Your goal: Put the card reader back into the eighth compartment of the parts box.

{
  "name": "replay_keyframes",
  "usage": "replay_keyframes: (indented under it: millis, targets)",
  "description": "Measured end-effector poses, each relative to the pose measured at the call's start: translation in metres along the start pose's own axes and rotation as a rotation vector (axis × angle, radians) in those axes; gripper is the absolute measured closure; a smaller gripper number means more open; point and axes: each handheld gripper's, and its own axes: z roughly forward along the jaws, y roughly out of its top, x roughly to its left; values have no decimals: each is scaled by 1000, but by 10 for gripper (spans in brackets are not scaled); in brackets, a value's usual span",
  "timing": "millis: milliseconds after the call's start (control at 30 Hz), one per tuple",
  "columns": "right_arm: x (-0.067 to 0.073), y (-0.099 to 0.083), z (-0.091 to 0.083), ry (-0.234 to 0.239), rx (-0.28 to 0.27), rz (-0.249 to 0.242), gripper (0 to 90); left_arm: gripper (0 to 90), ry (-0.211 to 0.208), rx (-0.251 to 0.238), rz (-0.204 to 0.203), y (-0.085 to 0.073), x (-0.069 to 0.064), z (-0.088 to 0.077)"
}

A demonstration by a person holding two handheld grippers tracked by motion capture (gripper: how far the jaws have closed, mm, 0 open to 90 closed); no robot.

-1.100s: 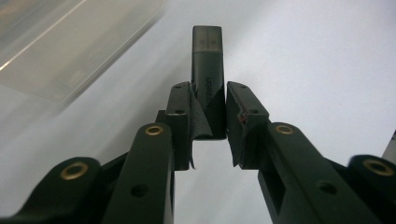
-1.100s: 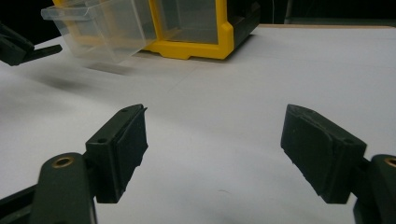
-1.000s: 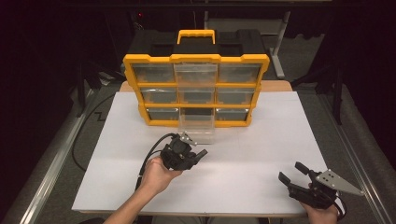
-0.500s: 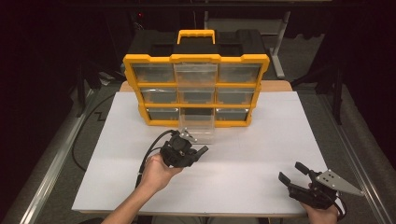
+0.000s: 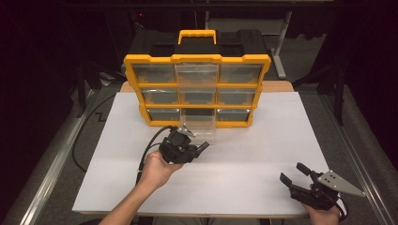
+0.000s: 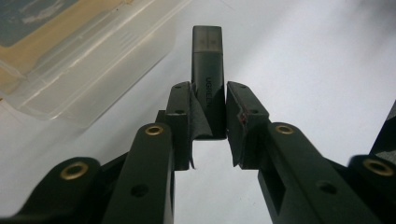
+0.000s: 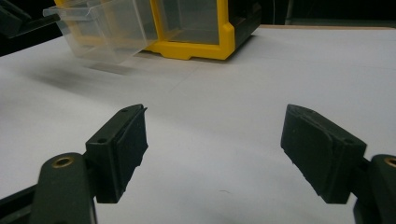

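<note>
My left gripper point(image 5: 202, 147) is shut on a small dark USB stick point(image 6: 208, 70), which stands out past the jaw tips point(image 6: 208, 100) with pale lettering on its side. It hovers just in front of a clear plastic drawer point(image 5: 199, 125) pulled out of the bottom middle slot of the yellow and black organizer point(image 5: 197, 58). The same drawer point(image 6: 84, 60) lies to the upper left in the left gripper view. Near the table's front right corner, my right gripper point(image 5: 293, 172) rests open with nothing between its jaws point(image 7: 215, 140).
The organizer has three rows of clear drawers and a yellow handle on top. It stands at the back of the white table top point(image 5: 263, 154). In the right gripper view the pulled-out drawer point(image 7: 105, 32) and the organizer's corner point(image 7: 201, 46) lie far ahead. Dark floor surrounds the table.
My left gripper has edged slightly up toward the pulled-out drawer, still holding the stick. The right gripper has stayed put.
</note>
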Motion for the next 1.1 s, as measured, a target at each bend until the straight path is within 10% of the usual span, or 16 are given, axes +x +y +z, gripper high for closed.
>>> replay_keyframes:
  millis: [1100]
  targets:
    - [0, 0, 0, 0, 3, 0, 228, 726, 23, -53, -89, 23, 35, -8]
